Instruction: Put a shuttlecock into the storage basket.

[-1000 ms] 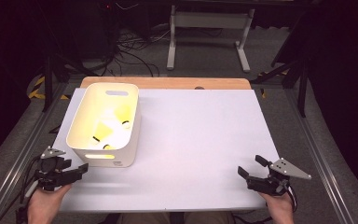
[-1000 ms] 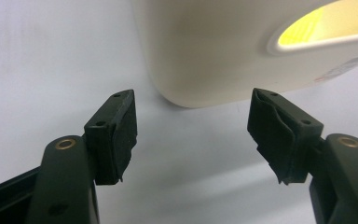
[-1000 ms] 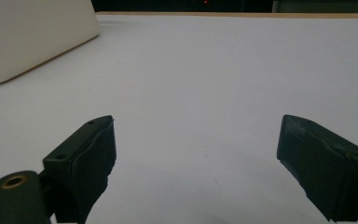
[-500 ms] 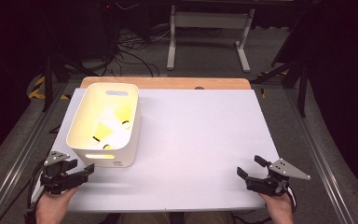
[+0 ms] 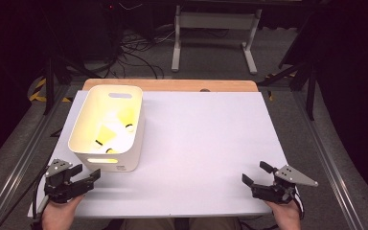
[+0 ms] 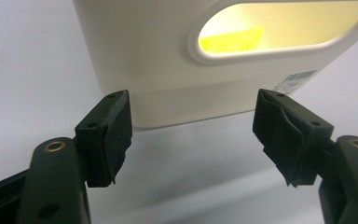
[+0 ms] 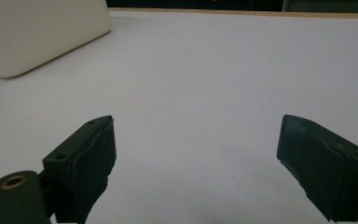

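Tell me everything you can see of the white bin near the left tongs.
The white rectangular plastic bin stands upright on the white tabletop, at its left side. Rounded corners, smooth glossy walls, an oval handle slot in each short end, a barcode sticker low on the near wall. Yellow items lie inside. The left tongs stand open just short of it, not touching.

A lab or recording studio: beyond the white tabletop (image 5: 206, 143) lie a dark grey carpeted floor (image 5: 211, 57), tangled black cables (image 5: 134, 52) and a metal stand's feet (image 5: 215, 48), with aluminium rails (image 5: 14, 158) beside the tabletop
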